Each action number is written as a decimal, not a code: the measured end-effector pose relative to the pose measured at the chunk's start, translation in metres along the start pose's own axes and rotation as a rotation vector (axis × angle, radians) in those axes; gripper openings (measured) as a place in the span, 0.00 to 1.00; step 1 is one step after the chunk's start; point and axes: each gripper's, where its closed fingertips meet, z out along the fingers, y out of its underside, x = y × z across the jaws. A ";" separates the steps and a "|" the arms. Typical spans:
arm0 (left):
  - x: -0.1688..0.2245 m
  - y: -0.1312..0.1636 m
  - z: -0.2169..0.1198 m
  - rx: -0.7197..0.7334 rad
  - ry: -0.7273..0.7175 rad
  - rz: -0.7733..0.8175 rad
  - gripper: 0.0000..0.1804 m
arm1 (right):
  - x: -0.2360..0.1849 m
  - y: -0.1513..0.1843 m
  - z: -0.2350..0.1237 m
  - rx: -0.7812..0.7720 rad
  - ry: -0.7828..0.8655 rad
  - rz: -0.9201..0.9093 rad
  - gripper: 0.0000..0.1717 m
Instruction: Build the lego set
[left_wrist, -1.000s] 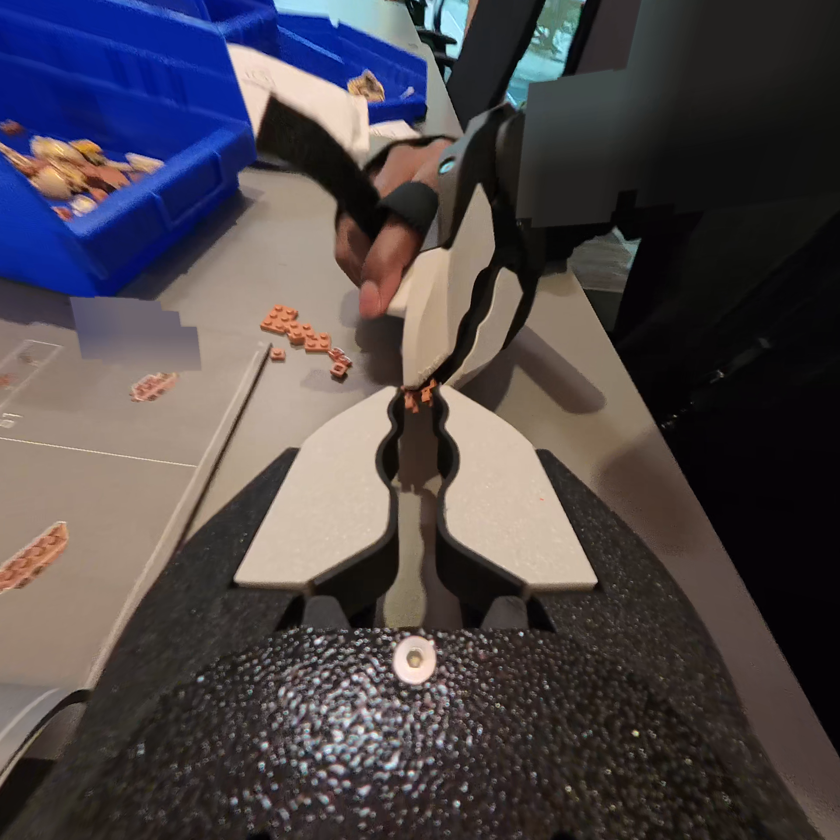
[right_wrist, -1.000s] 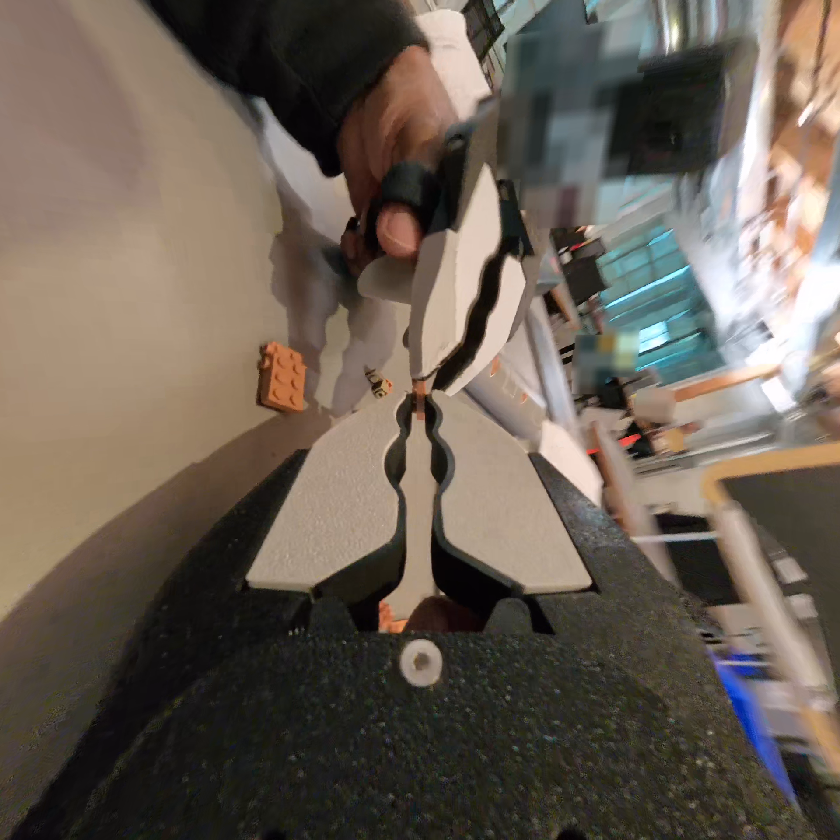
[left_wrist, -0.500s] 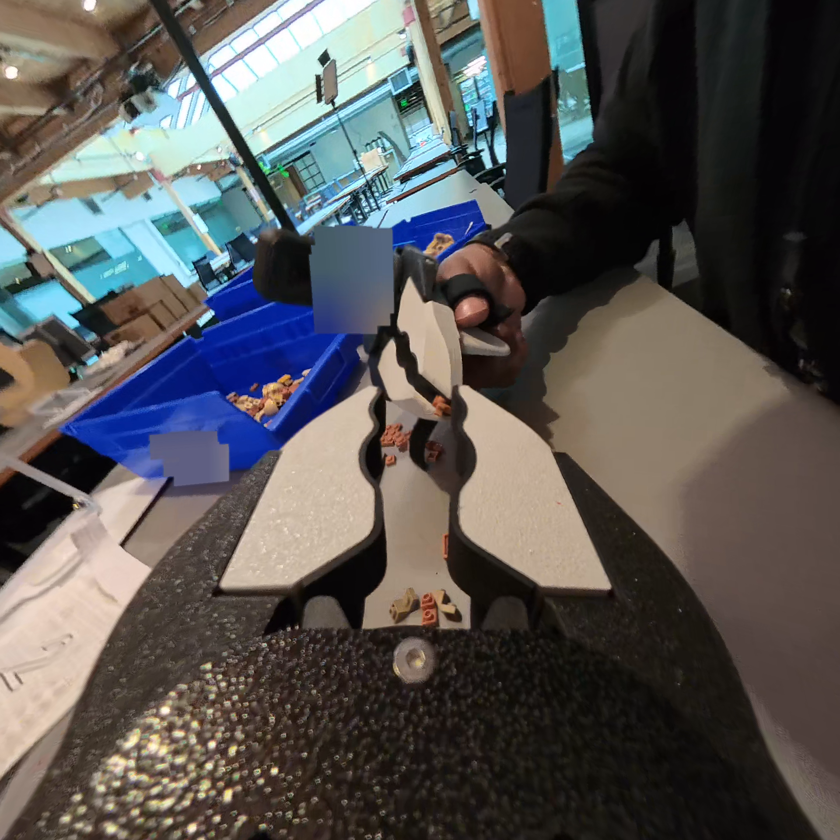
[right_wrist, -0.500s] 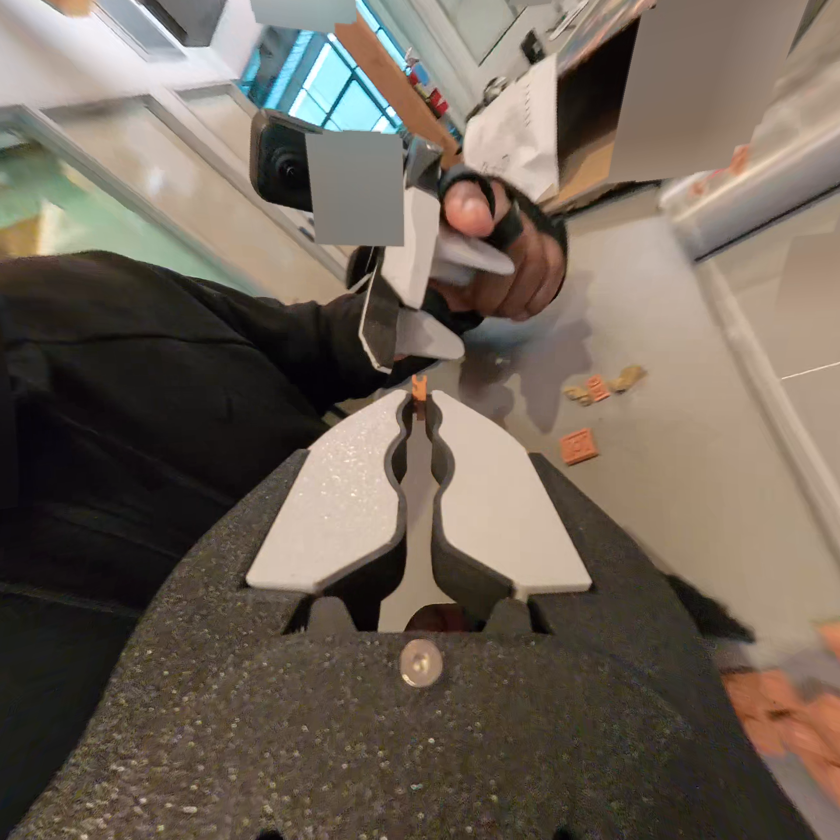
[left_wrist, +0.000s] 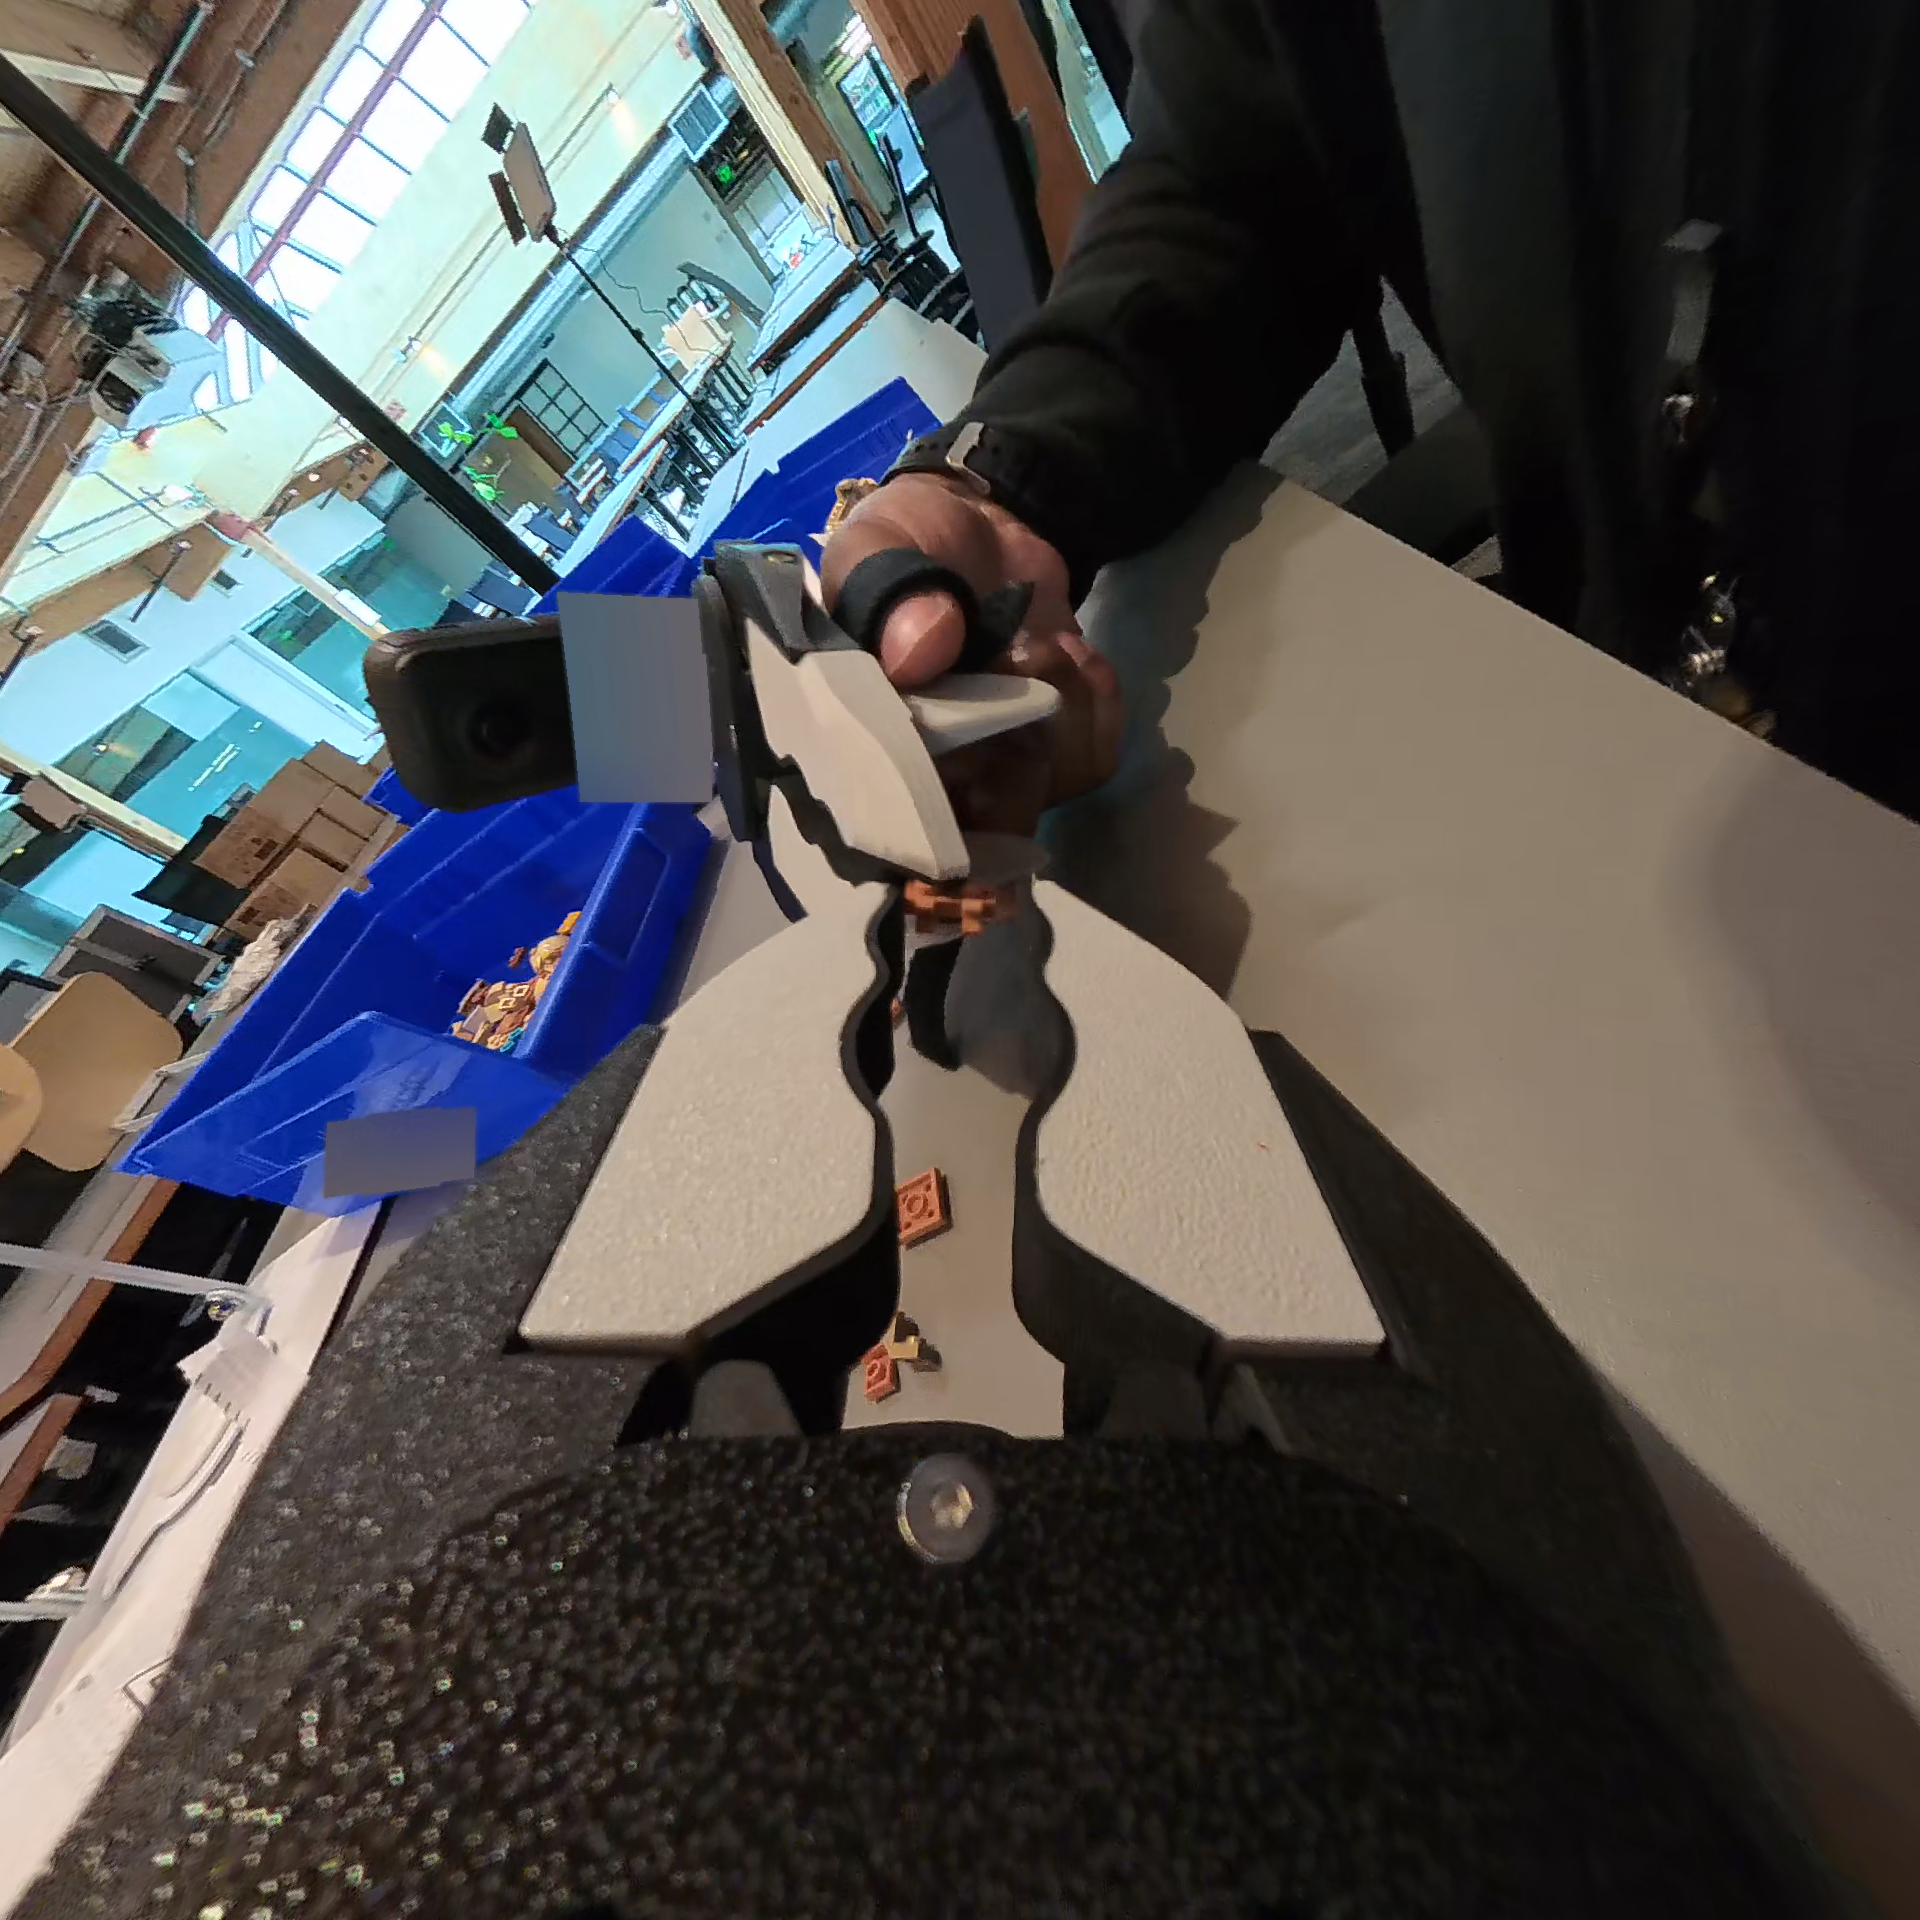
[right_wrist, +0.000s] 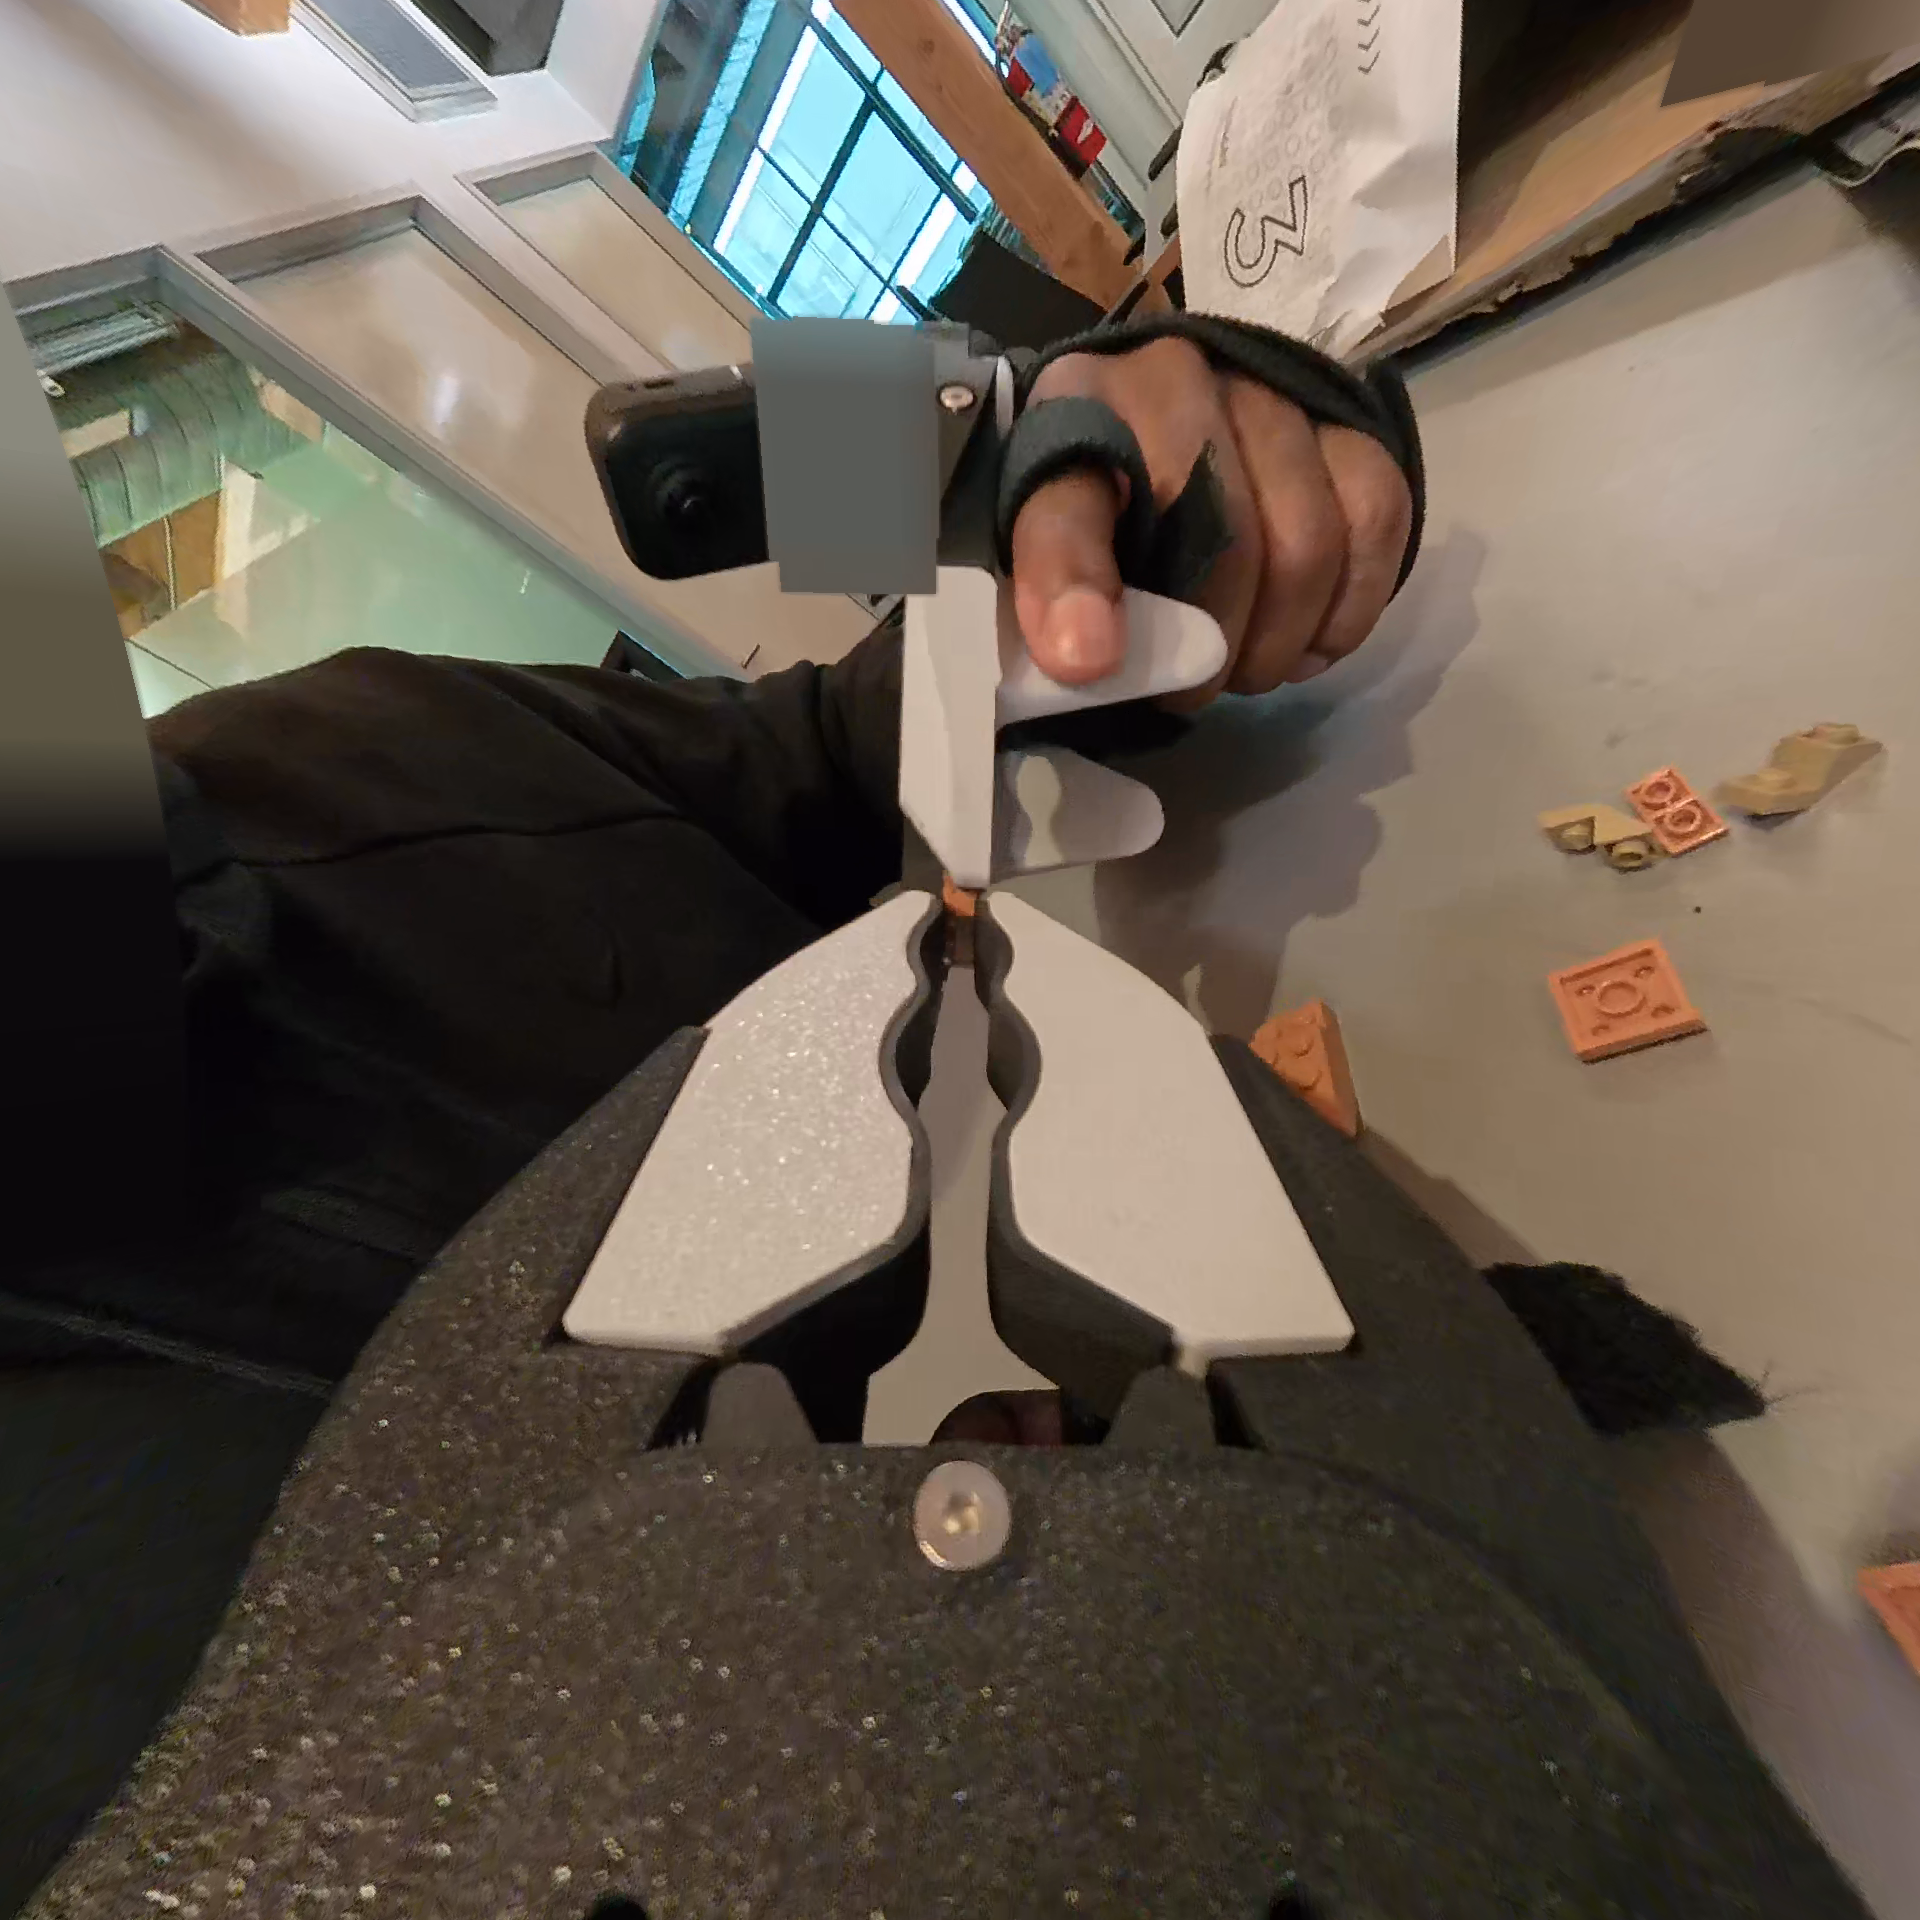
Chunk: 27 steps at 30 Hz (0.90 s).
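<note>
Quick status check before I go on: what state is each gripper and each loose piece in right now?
Right gripper: shut on small orange brick piece.
Left gripper: jaws apart around that piece; contact unclear.
Square orange plate: flat on table.
Tan pieces: loose on table.
Blue bin: holds mixed pieces.

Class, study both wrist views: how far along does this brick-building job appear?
Done: a small orange brick piece looks joined from several bits. In hand: left gripper and right gripper both pinch it above the table. Left: a square orange plate and tan pieces lie loose, seemingly unused.
</note>
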 end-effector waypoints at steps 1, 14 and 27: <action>-0.001 0.000 0.000 0.002 -0.004 -0.001 0.10 | 0.001 0.000 0.001 0.002 0.001 0.001 0.03; 0.002 0.039 -0.014 -0.166 0.078 -0.228 0.09 | 0.046 0.015 -0.021 -0.237 0.448 -0.449 0.16; 0.016 0.056 -0.015 -0.303 0.182 -0.376 0.09 | 0.079 0.038 -0.004 -0.529 0.640 -0.626 0.10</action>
